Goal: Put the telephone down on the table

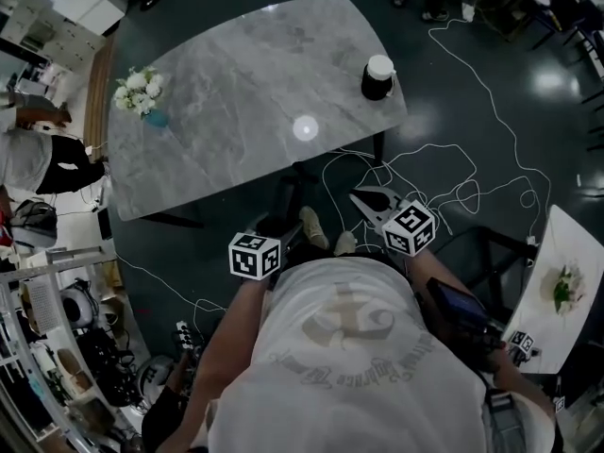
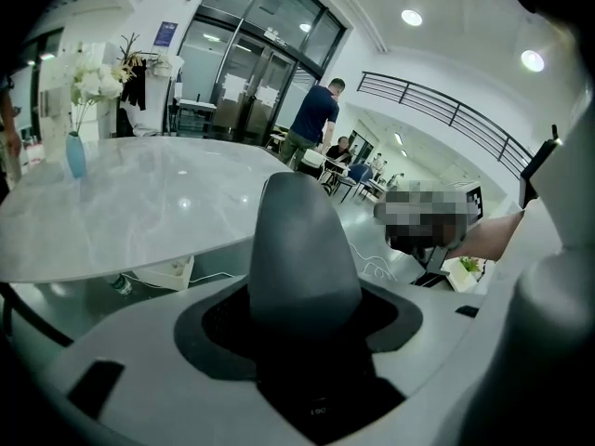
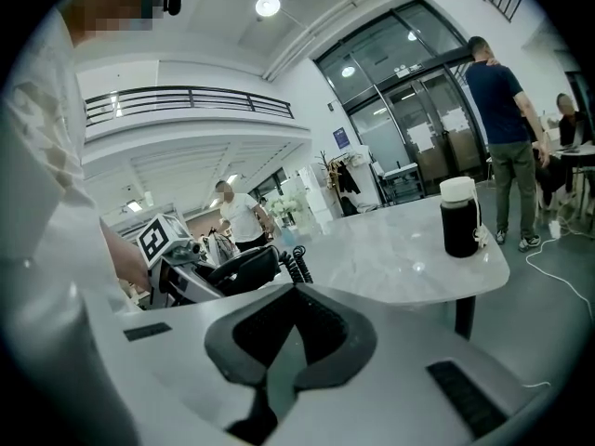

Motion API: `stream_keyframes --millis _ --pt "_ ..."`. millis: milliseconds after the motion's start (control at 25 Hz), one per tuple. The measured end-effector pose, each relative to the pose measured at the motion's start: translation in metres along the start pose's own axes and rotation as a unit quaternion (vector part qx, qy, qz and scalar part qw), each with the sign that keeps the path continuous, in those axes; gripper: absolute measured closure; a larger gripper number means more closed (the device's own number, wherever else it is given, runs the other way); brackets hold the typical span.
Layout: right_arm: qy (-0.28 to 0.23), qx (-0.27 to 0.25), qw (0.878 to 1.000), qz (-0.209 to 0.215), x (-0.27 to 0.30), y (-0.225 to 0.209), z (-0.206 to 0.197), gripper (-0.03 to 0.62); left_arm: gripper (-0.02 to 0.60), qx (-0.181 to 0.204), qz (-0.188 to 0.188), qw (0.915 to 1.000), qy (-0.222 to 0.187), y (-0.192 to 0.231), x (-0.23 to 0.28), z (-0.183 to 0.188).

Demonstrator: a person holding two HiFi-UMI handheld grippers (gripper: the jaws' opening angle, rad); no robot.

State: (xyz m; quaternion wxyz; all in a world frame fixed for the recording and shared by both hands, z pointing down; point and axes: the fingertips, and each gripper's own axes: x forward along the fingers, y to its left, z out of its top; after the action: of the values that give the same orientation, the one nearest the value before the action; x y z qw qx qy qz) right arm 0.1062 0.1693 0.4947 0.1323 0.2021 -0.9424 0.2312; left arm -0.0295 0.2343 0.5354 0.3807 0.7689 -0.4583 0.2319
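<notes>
The telephone is a black handset (image 3: 244, 269) with a coiled cord, seen in the right gripper view in my left gripper, in the air short of the marble table (image 3: 400, 258). In the left gripper view its dark rounded end (image 2: 302, 249) fills the space between the jaws. My left gripper (image 1: 269, 229) is shut on it, near the table's (image 1: 236, 92) front edge and off the tabletop. My right gripper (image 1: 373, 201) hangs beside it to the right. Its jaws (image 3: 296, 342) stand a little apart and hold nothing.
On the table, a black bottle with a white cap (image 1: 377, 76) stands at the far right and a vase of white flowers (image 1: 142, 92) at the far left. White cables (image 1: 453, 168) trail over the dark floor. A second white table (image 1: 566, 281) stands at my right. A person (image 3: 507, 137) stands behind the table.
</notes>
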Motion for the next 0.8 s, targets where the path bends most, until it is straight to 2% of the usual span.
stream_keyframes --millis 800 --pt "0.01 -0.001 1.0 -0.026 0.057 -0.042 0.043 0.579 0.293 -0.002 -0.021 0.9998 -0.002 0.059 0.025 0.059"
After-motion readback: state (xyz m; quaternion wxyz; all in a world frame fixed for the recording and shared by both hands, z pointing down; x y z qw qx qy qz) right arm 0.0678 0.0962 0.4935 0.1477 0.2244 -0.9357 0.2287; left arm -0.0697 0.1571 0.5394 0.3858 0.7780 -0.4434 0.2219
